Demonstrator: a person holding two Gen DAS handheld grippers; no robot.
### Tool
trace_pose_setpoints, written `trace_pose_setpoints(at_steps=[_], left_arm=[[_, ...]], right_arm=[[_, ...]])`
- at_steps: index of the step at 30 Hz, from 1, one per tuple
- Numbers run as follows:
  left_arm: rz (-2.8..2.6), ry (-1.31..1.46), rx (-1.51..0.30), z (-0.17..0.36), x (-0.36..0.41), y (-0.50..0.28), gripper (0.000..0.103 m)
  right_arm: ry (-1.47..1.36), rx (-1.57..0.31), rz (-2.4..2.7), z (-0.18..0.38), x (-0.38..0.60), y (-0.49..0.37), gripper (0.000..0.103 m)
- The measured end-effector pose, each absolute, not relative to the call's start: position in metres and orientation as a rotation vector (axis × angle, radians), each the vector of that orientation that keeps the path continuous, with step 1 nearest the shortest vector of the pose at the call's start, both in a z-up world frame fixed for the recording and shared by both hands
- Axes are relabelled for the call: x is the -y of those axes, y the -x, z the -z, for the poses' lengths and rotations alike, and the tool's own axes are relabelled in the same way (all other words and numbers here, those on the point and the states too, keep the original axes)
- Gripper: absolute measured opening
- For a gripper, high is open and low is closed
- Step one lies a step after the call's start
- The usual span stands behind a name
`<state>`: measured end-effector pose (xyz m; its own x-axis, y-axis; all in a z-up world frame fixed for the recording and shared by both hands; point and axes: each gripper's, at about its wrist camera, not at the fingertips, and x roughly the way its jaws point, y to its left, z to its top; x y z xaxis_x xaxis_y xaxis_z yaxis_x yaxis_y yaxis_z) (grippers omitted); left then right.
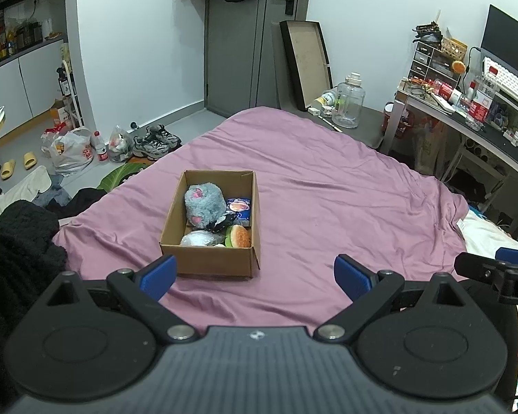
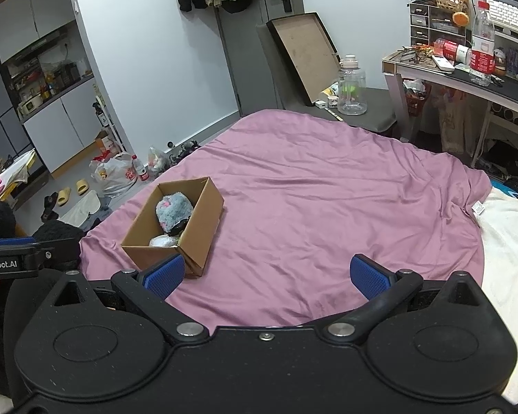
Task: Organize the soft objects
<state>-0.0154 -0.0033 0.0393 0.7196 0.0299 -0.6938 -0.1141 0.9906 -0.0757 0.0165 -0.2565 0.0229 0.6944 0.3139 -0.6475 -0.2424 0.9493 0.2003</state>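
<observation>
An open cardboard box (image 1: pixel 217 263) (image 2: pixel 203 229) sits on the purple bedsheet (image 1: pixel 328 189) (image 2: pixel 310 189). Inside lie a grey plush with pink patches (image 1: pixel 203 203) (image 2: pixel 174 208), a burger toy (image 1: pixel 239 236), a blue packet (image 1: pixel 240 207) and a silvery-white soft item (image 1: pixel 198 238) (image 2: pixel 164 240). My left gripper (image 1: pixel 253 276) is open, held just short of the box's near side, nothing between its blue pads. My right gripper (image 2: pixel 266 276) is open too, to the right of the box over bare sheet. Each gripper's edge shows in the other's view.
A black knit garment (image 1: pixel 20 241) lies at the bed's left edge. Shoes (image 1: pixel 155 141), bags and slippers litter the floor beyond. A chair with a clear jug (image 1: pixel 348 101) and a cluttered desk (image 1: pixel 483 127) stand to the right. A white blanket (image 2: pixel 507 258) borders the sheet.
</observation>
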Motion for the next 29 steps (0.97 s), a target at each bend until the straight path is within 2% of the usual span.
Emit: trace_pose_setpoints(at_steps=[29], left_arm=[[-0.095, 0.132, -0.747, -0.0327, 0.0011, 0.0207, 0.097]], right_arm=[[-0.102, -0.740, -0.318, -0.0183, 0.2512, -0.0120, 0.103]])
